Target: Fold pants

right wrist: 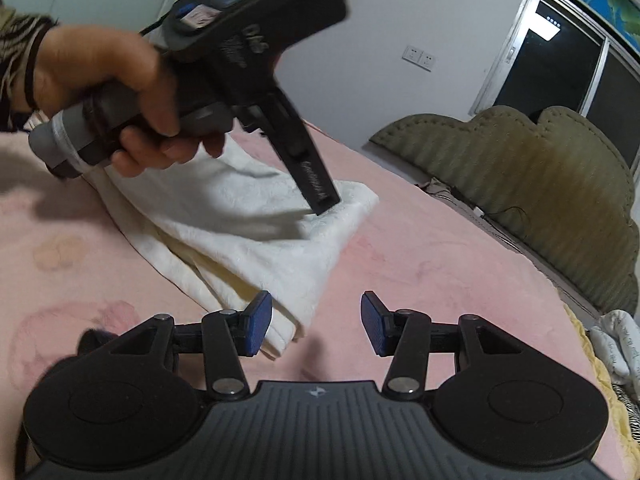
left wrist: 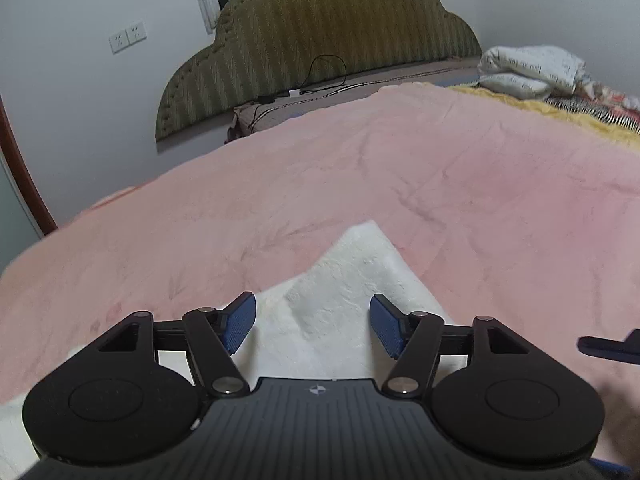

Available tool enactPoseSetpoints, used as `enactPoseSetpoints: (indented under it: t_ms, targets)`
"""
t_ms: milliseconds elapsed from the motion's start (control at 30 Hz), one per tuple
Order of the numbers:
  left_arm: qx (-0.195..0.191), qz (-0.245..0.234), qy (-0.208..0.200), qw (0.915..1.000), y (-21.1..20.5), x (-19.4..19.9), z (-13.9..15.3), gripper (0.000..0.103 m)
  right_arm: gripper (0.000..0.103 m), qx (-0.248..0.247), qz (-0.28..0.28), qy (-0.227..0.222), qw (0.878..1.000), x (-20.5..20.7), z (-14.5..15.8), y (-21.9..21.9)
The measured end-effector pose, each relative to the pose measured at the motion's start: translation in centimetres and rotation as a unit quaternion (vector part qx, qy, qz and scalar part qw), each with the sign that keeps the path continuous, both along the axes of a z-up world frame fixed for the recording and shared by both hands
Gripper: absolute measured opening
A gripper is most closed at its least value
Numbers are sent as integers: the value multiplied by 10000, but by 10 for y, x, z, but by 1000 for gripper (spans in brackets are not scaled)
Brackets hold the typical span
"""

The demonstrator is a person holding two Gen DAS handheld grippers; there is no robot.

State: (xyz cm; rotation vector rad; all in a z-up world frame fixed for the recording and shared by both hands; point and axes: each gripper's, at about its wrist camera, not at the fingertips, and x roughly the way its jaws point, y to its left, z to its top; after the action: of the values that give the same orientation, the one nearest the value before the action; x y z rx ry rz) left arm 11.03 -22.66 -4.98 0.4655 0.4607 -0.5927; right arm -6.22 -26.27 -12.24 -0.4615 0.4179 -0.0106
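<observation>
Both sets of jaws stand spread with nothing pinched: the left gripper (left wrist: pixel 312 320) hangs over the pants (left wrist: pixel 348 280) with its blue pads (left wrist: pixel 240 322) apart and clear of the cloth, and the right gripper (right wrist: pixel 316 322) sits low at the near end of the bundle, its left pad (right wrist: pixel 258 324) just beside the cloth's near corner but not pressing it. Seen from the right wrist, the pants (right wrist: pixel 248 232) lie as a white folded stack on the pink blanket (right wrist: pixel 440 264), several layers showing along the near left edge, one corner pointing far right toward the headboard (right wrist: pixel 540 184). A hand (right wrist: pixel 108 92) holds the left tool tilted down, its fingertip just over the far part of the stack. Judging by the layered edges, most of the folding looks done, and the spread jaws suggest a release or a fresh reach, not a carry. With the right gripper at the near corner and the left over the far part, the two seem placed to take opposite ends for one more fold or a tidy
</observation>
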Motion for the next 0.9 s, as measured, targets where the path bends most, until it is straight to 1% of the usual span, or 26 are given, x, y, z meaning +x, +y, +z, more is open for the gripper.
enactPoseSetpoints:
  t_ms: [100, 133, 167, 200, 233, 267, 300, 333, 367, 433, 667, 733, 800, 833, 900]
  targets:
    - [301, 318, -67, 9990, -15, 14, -12, 68, 47, 154, -95, -225, 9996, 8, -2, 3]
    - [340, 432, -16, 9985, -18, 19, -17, 68, 47, 285, -117, -281, 9991, 12, -2, 2]
    - [343, 517, 64, 9981, -18, 25, -20, 70, 43, 379, -160, -311, 9987, 15, -1, 2]
    - [328, 566, 138, 9978, -18, 30, -23, 70, 39, 415, -215, -286, 9985, 19, -1, 2]
    - [294, 598, 177, 9976, -18, 32, -25, 71, 31, 437, -261, -238, 9984, 24, -2, 1]
    - [266, 625, 162, 9976, -17, 33, -26, 73, 24, 459, -328, -189, 9982, 26, -1, 1]
    - [267, 659, 116, 9974, -15, 32, -26, 76, 19, 488, -358, -144, 9981, 28, 0, 0]
    - [279, 680, 78, 9973, -14, 32, -26, 77, 12, 534, -349, -116, 9979, 28, 1, -1]
    - [273, 687, 62, 9972, -14, 32, -27, 78, 8, 582, -365, -109, 9976, 24, 4, -1]
    - [209, 714, 99, 9972, -12, 32, -26, 79, 5, 682, -364, -28, 9970, 21, 6, 0]
    - [60, 881, 249, 9958, -4, 40, -24, 83, 0, 881, -90, 560, 9945, 1, 9, 3]
    - [92, 908, 277, 9954, -2, 41, -22, 83, 0, 1036, 42, 827, 9912, -4, 9, 0]
    - [176, 898, 208, 9956, 4, 35, -15, 82, 2, 1044, 73, 945, 9900, -10, 13, -4]
    - [188, 827, 146, 9963, 8, 30, -11, 82, 2, 1086, 84, 918, 9898, -14, 19, -7]
    - [173, 768, -12, 9969, 19, 24, -6, 84, 3, 1314, 44, 578, 9896, -21, 35, -14]
